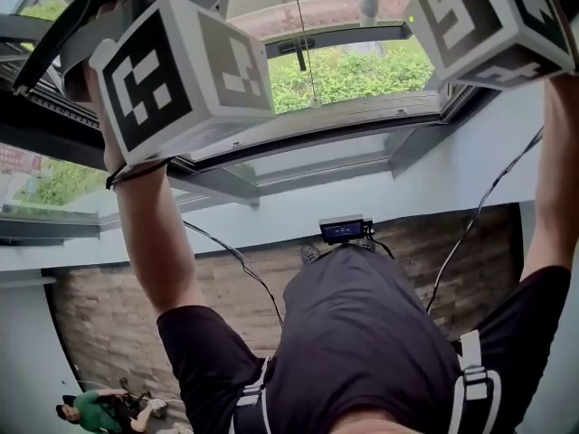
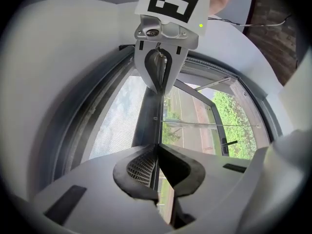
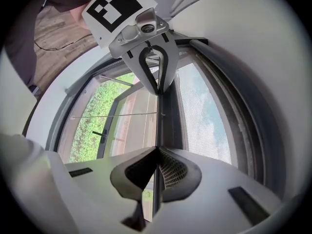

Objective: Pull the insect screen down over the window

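The insect screen's dark pull bar (image 2: 147,116) runs straight away from my left gripper (image 2: 157,147), whose jaws are shut on the bar's thin lip. Grey mesh (image 2: 114,126) lies to the bar's left. Further along the same bar, the right gripper (image 2: 158,77) faces me, also clamped on the lip. In the right gripper view my right gripper (image 3: 157,150) is shut on the bar (image 3: 168,116), with mesh (image 3: 204,116) to its right. In the head view both marker cubes (image 1: 181,70) (image 1: 493,21) are held high at the window frame (image 1: 317,120); the jaws are hidden behind them.
A thin cord (image 2: 209,126) crosses the glass, and a dark window handle (image 3: 101,135) sits beyond it. Green bushes (image 1: 362,75) show outside. Cables hang from both grippers past a small black device (image 1: 344,231). A person in green (image 1: 90,410) is at the lower left.
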Available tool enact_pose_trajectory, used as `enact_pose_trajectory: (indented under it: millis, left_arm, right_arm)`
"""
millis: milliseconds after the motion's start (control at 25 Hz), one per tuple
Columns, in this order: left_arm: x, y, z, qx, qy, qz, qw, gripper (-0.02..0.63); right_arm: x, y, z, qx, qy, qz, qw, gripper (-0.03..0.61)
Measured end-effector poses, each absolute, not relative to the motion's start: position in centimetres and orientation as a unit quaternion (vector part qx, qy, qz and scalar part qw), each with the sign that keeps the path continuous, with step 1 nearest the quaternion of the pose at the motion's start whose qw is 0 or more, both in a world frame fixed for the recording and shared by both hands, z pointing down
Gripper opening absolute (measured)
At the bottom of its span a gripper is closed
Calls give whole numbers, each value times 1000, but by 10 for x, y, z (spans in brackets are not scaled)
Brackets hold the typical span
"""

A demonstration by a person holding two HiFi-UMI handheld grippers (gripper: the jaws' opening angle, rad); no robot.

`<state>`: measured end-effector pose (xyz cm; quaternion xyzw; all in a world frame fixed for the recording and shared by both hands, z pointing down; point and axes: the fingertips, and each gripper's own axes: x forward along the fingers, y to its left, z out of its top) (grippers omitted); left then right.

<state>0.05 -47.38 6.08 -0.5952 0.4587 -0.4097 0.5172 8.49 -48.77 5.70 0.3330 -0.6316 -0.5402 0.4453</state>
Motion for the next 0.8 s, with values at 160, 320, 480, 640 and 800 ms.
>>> enact_pose_trajectory:
  millis: [160,320,480,640,800]
  left_arm:
    - [0,-479,93,-614,453,-411,499,25]
    - [2,-482,126,-634,437,-422,479,25]
    - [4,-482,153,-642,433,-425,468,25]
    - [3,-485,166,-645,440,-422,461,26]
    - [4,-487,187,-654,427,-435,449,26]
  right_arm:
    - [87,-492,92,321,-642,-527,455,21]
    - [90,-494,125,311,-650,-516,463,21]
    - [92,-494,148,308,-645,-520,468,21]
    - [91,-497,162,310,-640,-521,471,21]
    - [92,-499,182,303,-637,-517,485,21]
